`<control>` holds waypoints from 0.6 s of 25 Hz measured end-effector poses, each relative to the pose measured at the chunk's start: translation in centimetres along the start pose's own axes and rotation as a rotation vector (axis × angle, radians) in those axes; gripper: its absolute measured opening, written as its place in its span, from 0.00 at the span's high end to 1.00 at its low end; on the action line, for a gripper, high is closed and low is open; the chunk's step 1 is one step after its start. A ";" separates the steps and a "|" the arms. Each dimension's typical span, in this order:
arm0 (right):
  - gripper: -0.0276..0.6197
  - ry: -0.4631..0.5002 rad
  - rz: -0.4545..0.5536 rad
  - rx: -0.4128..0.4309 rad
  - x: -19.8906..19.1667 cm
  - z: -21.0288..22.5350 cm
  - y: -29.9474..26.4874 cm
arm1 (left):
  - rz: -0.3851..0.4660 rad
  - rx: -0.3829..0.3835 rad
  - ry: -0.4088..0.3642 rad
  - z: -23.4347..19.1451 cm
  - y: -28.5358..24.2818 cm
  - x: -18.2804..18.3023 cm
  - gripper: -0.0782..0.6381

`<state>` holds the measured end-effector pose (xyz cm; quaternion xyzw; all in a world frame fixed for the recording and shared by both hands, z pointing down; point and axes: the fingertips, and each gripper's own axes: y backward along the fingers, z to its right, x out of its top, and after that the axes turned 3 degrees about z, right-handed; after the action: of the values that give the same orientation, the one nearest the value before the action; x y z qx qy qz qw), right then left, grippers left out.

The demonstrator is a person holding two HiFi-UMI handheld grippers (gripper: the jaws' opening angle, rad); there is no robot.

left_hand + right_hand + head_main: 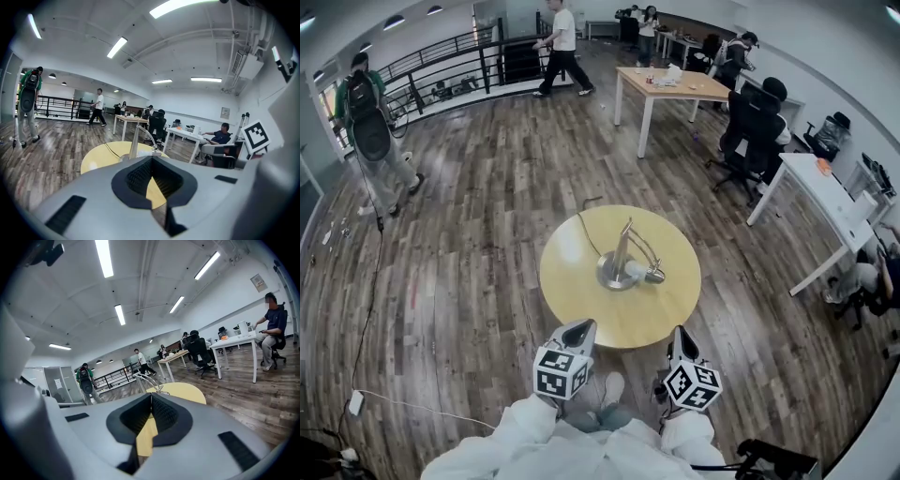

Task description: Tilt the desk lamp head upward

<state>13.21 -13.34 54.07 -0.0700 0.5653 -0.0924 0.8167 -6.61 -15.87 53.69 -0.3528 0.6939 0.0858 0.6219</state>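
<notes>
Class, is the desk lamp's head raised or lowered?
Lowered: the lamp head hangs low beside the lamp base, close to the round table.

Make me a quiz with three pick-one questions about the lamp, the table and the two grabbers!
1. Where does the silver metal desk lamp stand?
A) on the wooden floor
B) on the round yellow table
C) on a black chair

2. What colour is the lamp's cable?
A) black
B) red
C) white

3. How are the left gripper and right gripper?
A) both wide open
B) both shut, empty
C) both shut on the lamp

Answers: B, its base sits mid-table; A, a dark line runs from the base across the tabletop; B, each gripper view shows jaw tips meeting with nothing between.
</notes>
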 end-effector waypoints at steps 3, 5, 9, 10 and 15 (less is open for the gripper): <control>0.94 -0.002 -0.002 -0.003 0.4 0.8 -2.5 | -0.005 0.000 -0.001 -1.0 -2.2 0.6 0.89; 0.94 -0.004 0.000 -0.001 1.0 1.3 -4.4 | -0.004 0.003 -0.004 -1.6 -3.9 1.3 0.89; 0.94 -0.006 0.013 0.017 2.9 1.9 -8.5 | 0.003 0.021 -0.016 -3.3 -7.4 3.3 0.89; 0.94 -0.005 0.015 0.024 3.4 2.1 -9.6 | 0.006 0.027 -0.016 -3.7 -8.3 3.9 0.89; 0.94 0.014 0.026 0.066 6.0 2.8 -14.5 | 0.017 0.054 -0.019 -5.4 -12.4 6.3 0.89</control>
<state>16.88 -28.84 52.77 -0.0350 0.5686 -0.1007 0.8157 -3.34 -30.44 52.98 -0.3291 0.6930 0.0756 0.6369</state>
